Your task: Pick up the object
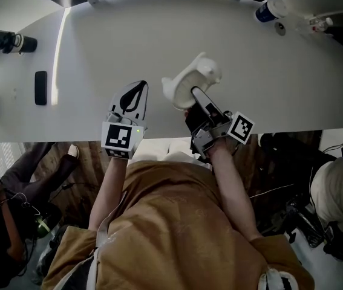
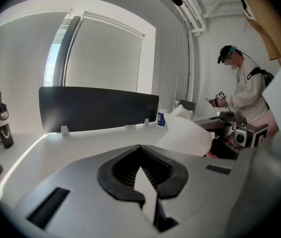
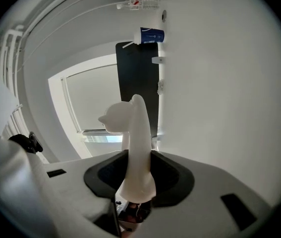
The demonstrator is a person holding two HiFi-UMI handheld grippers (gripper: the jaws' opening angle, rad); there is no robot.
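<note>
The right gripper (image 1: 195, 95) (image 3: 138, 175) has its jaws partly closed and clamped on the thin rim of the white object (image 1: 190, 80) (image 3: 136, 133). The rim stands edge-on between the black pads, and the rest of the object rises ahead of the jaws with a rounded bump on one side. From the head view the object sits tilted at the tip of this gripper, just past its jaws and over the near part of the white table (image 1: 129, 35). No view shows whether it is clear of the tabletop.

The left gripper (image 1: 140, 89) (image 2: 141, 168) lies just beside the right one, on the person's left, with its jaw tips brought together and nothing between them; only the pale table shows through the small gap behind the tips. It points across the table. The held object (image 2: 185, 135) appears near it, ahead and to its right.

Well ahead of both grippers, a black divider panel (image 2: 98, 108) stands along the far edge of the table. A blue and white cup (image 1: 268, 9) (image 2: 161, 118) is near that edge, far ahead and to the right of the right gripper. A dark bottle (image 2: 1, 123) stands far to the left of the left gripper. Beyond the right gripper, a person in white (image 2: 244, 93) stands beside the table.
</note>
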